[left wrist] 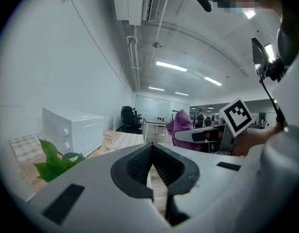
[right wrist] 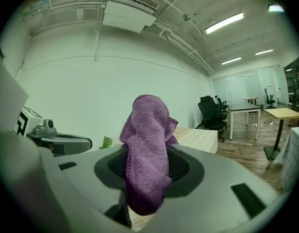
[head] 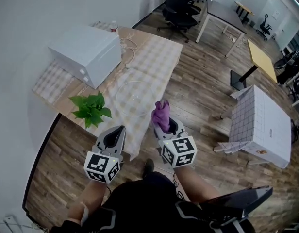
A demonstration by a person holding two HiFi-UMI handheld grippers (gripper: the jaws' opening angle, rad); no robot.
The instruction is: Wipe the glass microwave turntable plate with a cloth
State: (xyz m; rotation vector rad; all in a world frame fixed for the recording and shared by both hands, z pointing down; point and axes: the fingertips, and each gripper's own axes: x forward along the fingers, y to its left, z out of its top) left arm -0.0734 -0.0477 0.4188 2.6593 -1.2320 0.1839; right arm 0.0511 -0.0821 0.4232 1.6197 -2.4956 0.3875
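Wide table in a checked covering point(head: 157, 57), boxy white microwave point(head: 89, 52) on it | round clear glass turntable plate point(head: 134, 98) flat beside the microwave | my left gripper point(head: 121, 129), fingers together, empty | my right gripper point(head: 162, 124), fingers clamping a purple terry cloth point(head: 161, 114) near the plate's edge

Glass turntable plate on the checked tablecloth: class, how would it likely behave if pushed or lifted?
The glass plate is clear, so probably stiff, slippery and breakable. Lying flat on the tablecloth, it seems unlikely to tip but might slide. It sits near where that cloth hangs over, so a push could send it off.
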